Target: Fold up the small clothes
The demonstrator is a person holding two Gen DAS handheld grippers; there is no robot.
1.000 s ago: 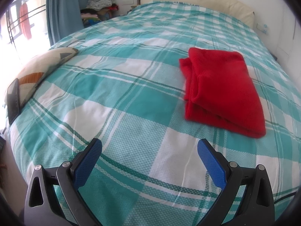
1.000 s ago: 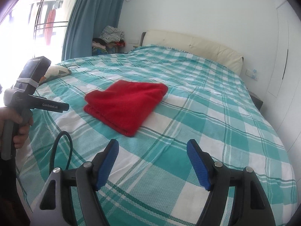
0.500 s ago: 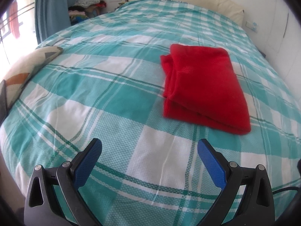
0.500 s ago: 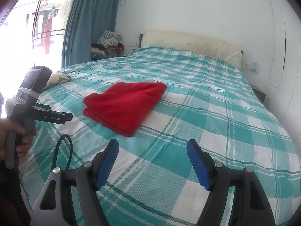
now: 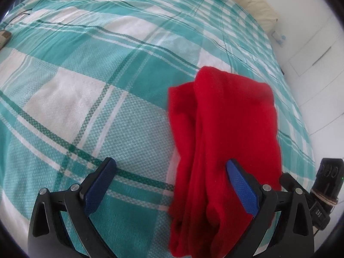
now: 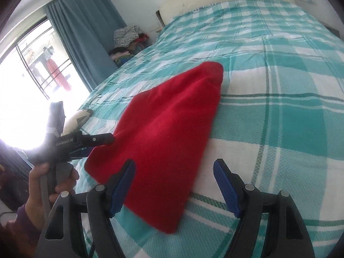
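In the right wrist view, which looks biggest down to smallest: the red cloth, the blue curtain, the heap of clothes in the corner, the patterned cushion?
1. red cloth, largest, though it lies nearest the camera
2. blue curtain
3. heap of clothes
4. patterned cushion, smallest and partly washed out by window glare

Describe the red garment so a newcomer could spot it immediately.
Start at the large bed covered in a teal-and-white checked spread. The folded red garment lies on it, just ahead of both open tools, the left tool and the right tool. It is the only solid red, fuzzy item on the checked spread.
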